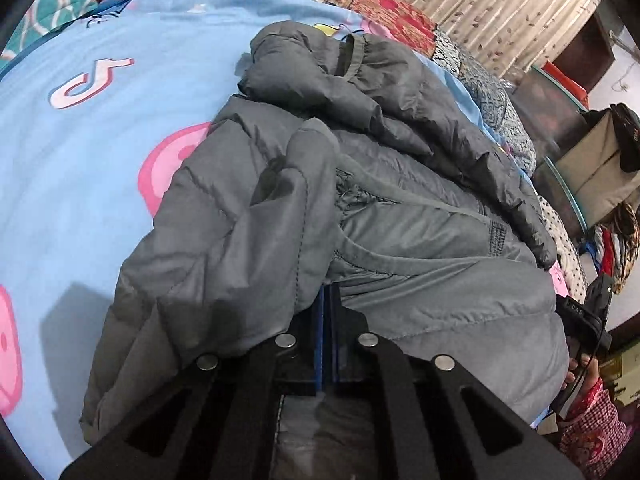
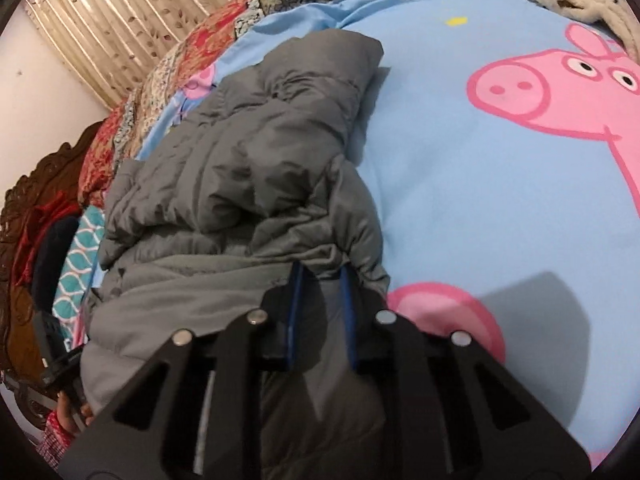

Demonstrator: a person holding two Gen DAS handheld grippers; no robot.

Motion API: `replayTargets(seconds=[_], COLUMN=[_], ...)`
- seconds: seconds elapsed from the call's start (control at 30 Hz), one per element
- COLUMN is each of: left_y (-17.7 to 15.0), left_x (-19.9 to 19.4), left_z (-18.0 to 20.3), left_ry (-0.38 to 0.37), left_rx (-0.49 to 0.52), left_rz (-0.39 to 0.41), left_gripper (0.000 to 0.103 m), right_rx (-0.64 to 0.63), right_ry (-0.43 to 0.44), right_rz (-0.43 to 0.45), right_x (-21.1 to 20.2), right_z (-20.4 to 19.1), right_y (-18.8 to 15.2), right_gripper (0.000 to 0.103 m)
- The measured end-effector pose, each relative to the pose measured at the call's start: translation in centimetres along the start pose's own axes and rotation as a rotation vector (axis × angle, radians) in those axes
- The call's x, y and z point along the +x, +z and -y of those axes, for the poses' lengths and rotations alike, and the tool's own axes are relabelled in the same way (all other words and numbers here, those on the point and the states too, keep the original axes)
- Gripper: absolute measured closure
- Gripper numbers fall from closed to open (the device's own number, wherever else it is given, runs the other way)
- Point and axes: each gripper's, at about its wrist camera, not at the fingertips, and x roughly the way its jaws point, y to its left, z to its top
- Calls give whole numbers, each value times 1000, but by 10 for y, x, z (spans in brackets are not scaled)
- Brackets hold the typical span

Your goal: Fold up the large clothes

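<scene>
A grey padded jacket (image 1: 360, 184) lies bunched on a light blue bed sheet (image 1: 100, 152) with pink pig prints. My left gripper (image 1: 327, 296) is shut on a fold of the jacket's near edge, its blue pads pressed together. In the right wrist view the jacket (image 2: 240, 168) lies to the left on the sheet (image 2: 460, 200). My right gripper (image 2: 322, 276) has its blue pads a little apart with jacket fabric held between them. The right gripper also shows at the right edge of the left wrist view (image 1: 588, 312).
Patchwork quilts (image 1: 380, 4) and a beige leaf-print curtain (image 1: 500, 4) lie beyond the bed. Furniture and hanging clothes (image 1: 608, 168) stand at the right. A carved dark wood headboard (image 2: 28, 220) is at the left in the right wrist view.
</scene>
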Motion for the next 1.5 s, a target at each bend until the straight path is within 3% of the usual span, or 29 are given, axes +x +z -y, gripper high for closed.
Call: replayTargets(seconds=[0.17, 0.23, 0.27, 0.4, 0.5, 0.63, 0.73, 0.83, 0.87, 0.97, 1.07, 1.17, 1.33, 1.5], left_y=[1, 8, 13, 59, 106, 159, 186, 193, 188, 174, 164, 154, 155, 154], left_x=[-28, -68, -85, -116, -90, -16, 48, 117, 136, 137, 133, 135, 136, 136], left_z=[13, 15, 16, 36, 72, 109, 114, 82, 62, 44, 47, 45, 48, 55], left_ry=[18, -44, -74, -118, -155, -157, -77, 110, 67, -19, 11, 19, 44, 89], left_rx=[-36, -37, -27, 43, 140, 233, 253, 193, 149, 132, 162, 155, 158, 195], left_rz=[-24, 44, 72, 191, 190, 129, 62, -97, -152, -90, -28, 39, 48, 51], left_gripper=[103, 103, 103, 103, 103, 103, 103, 103, 103, 103, 103, 103, 103, 103], right_rx=[-23, -50, -56, -76, -115, -155, -188, -131, -103, -71, -166, -173, -154, -190], right_ry=[-31, -38, -41, -47, -42, -38, -91, -166, -168, -135, -187, -178, -149, -208], right_rz=[-2, 35, 59, 158, 161, 96, 36, -26, -50, -73, -46, -14, 10, -39], right_x=[-16, -40, -51, -89, -76, -27, 13, 51, 64, 90, 114, 127, 126, 121], right_z=[-10, -18, -18, -28, -55, -78, -81, -50, -37, -19, -30, -31, -26, -39], right_y=[4, 6, 6, 28, 60, 92, 116, 137, 142, 152, 160, 165, 165, 169], right_gripper=[82, 77, 69, 68, 68, 68, 68, 68, 71, 71, 71, 71, 71, 70])
